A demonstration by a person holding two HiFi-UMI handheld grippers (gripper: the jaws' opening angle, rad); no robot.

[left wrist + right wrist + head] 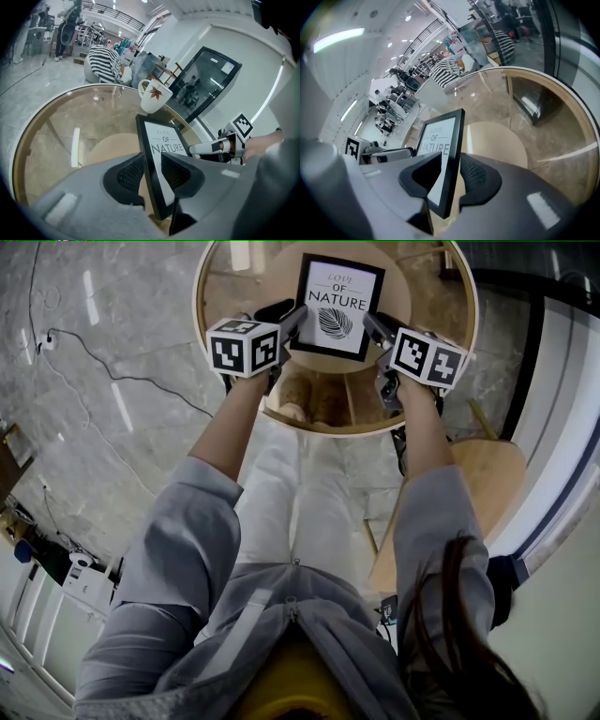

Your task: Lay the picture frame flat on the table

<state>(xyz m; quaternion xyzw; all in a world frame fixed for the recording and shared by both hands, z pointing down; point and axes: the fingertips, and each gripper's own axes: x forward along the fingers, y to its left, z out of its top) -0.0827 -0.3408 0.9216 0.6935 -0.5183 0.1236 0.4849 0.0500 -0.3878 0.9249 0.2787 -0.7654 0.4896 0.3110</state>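
The black picture frame (337, 306), printed "LOVE OF NATURE", is tilted back over the round glass table (200, 315), face towards me. My left gripper (292, 320) straddles its left edge and my right gripper (375, 329) its right edge. In the left gripper view the frame (161, 140) stands edge-on between the jaws of the left gripper (152, 161), its back at the outer pad (129, 176). The right gripper (450, 161) shows the frame (440, 136) the same way. On both, the front jaw looks slightly off the glass, so both read as open around the frame.
A white mug (152, 96) with a red leaf stands on the table just beyond the frame. The table has a wooden rim (21, 150) and a round shelf beneath the glass. A wooden chair (487, 474) is at my right, and a cable (122, 376) lies on the marble floor.
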